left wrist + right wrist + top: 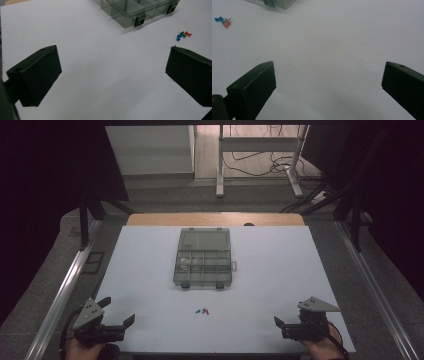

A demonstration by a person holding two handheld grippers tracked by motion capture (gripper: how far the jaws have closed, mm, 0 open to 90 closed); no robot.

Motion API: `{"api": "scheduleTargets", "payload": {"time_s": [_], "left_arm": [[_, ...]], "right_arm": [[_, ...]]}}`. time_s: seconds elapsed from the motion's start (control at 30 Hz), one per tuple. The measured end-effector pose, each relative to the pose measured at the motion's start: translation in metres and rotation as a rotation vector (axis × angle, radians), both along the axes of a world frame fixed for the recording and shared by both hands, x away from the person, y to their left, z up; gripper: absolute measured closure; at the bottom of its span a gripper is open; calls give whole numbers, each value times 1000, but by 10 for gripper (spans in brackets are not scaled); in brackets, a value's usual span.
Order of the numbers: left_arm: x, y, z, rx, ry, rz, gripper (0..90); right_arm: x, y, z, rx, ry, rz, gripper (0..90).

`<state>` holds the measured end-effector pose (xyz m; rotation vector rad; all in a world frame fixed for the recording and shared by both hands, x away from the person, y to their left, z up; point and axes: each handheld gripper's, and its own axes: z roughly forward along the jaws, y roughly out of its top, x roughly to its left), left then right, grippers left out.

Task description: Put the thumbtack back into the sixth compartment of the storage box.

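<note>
Pushpins [202,311] are seen in the high view near the table's [150,270] near edge, midway along it, with the open organizer box [203,260] beyond at mid-table. Left gripper [119,311] and right gripper [276,321] are held at the near corners. In the left gripper view, jaws are spread wide, nothing between; pushpins [183,35] upper right. In the right gripper view, jaws are likewise agape and empty; pushpins [223,21] upper left.
</note>
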<state>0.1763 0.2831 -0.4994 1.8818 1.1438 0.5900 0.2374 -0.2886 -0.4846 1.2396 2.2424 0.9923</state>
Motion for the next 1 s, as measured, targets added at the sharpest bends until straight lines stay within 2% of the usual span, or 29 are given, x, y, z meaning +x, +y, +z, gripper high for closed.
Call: {"api": "scheduleTargets", "payload": {"time_s": [0.4,0.73,1.0], "left_arm": [[0,2,0,-14,11,4,7],[0,2,0,-15,14,6,8],[1,2,-1,-13,14,5,10]], "right_arm": [[2,2,0,-3,10,23,0],[4,6,-1,-31,28,59,0],[7,11,0,-49,17,78,0]]}}
